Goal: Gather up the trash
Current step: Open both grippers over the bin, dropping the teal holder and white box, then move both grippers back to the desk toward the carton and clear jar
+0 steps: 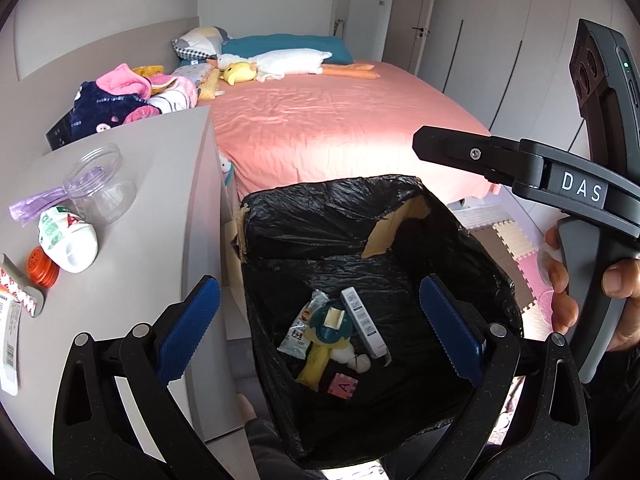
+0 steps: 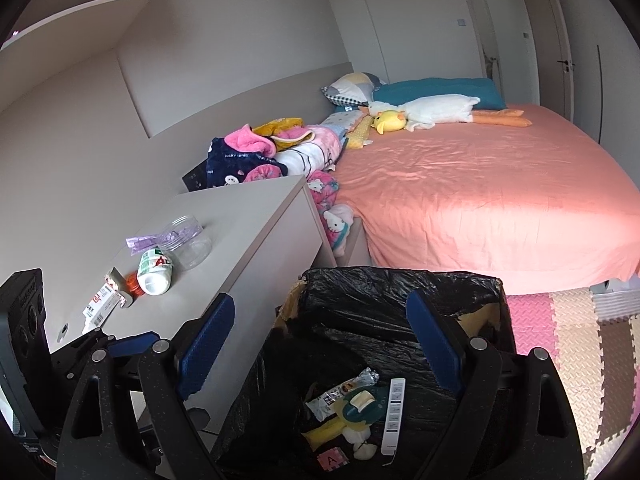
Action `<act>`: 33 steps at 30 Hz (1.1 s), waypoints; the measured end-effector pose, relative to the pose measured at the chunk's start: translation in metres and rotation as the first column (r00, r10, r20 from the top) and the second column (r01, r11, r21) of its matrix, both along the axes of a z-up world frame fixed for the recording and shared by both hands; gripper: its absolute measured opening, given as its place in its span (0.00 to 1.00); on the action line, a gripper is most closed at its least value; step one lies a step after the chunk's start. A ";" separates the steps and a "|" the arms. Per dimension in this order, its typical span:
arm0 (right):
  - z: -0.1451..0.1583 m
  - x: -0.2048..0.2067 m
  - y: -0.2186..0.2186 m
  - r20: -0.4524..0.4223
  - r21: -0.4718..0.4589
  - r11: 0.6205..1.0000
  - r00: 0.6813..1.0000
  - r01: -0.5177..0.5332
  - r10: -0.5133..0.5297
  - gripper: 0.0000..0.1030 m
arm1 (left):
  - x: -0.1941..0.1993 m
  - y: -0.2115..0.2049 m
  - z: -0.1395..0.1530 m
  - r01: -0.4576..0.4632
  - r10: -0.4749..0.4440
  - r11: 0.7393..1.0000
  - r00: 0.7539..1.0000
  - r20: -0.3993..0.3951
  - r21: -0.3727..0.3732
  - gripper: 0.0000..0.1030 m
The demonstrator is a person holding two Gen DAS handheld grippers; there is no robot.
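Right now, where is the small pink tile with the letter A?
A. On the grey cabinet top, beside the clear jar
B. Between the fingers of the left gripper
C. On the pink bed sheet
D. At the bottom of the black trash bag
D: the pink tile with the letter A lies inside the black trash bag, next to the white cotton balls and other discarded items.

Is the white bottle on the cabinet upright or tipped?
Tipped: the white bottle lies on its side beside the clear jar, base facing the camera.
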State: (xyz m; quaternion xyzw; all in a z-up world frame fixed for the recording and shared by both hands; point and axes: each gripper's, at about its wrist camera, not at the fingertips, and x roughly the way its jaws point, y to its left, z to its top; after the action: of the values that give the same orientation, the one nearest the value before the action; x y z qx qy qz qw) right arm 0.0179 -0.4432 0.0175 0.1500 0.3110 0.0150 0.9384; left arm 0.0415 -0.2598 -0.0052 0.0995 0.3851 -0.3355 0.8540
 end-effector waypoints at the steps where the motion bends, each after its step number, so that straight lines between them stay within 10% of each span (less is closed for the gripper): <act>1: 0.000 0.003 0.004 -0.001 -0.001 1.000 1.000 -0.007 0.007 0.85 | 0.002 0.004 0.000 -0.006 0.006 1.000 1.000 0.000 0.002 0.94; 33: -0.007 0.086 0.131 -0.051 -0.007 0.979 0.978 -0.203 0.202 0.85 | 0.042 0.146 -0.007 -0.300 0.299 0.953 0.954 0.021 0.040 0.94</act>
State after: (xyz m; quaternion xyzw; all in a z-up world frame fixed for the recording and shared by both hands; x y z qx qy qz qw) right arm 0.1038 -0.3123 0.0107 0.1123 0.3482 0.1049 0.9247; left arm 0.0837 -0.1136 -0.0125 0.0606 0.3965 -0.1932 0.8954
